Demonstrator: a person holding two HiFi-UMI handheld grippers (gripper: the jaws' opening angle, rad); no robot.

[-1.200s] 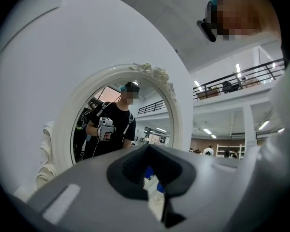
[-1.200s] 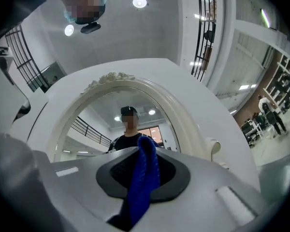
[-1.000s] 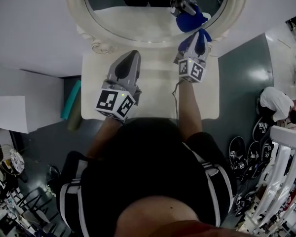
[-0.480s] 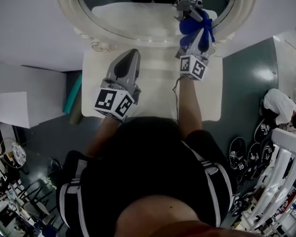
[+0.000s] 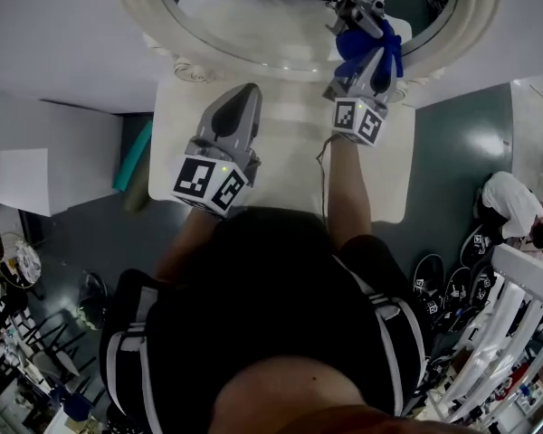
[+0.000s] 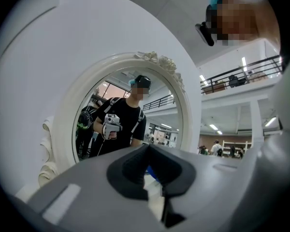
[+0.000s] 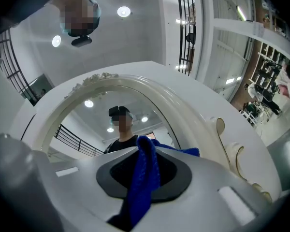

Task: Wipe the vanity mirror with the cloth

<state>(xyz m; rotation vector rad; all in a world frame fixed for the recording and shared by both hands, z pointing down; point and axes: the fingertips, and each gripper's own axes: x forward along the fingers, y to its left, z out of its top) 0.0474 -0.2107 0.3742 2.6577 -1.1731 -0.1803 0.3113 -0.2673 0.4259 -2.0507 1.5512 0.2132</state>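
Bunching in the clamped jaws of the right gripper (image 5: 366,72), the blue cloth (image 5: 378,45) presses against the lower right part of the vanity mirror (image 5: 253,21), where it meets its own reflection in the glass. A second ago the cloth sat just below the white rim; now it lies up over the rim and on the glass, much as it did half a second ago. In the right gripper view the cloth (image 7: 144,175) runs out between the jaws as a folded blue band, with the mirror's white frame (image 7: 164,98) arching close ahead. The left gripper (image 5: 242,98) stays over the white surface (image 5: 290,165) below the mirror, clear of the glass and hardly shifted; its jaws are together with nothing between them. On the floor at the right, a person in white (image 5: 509,194) crouches.
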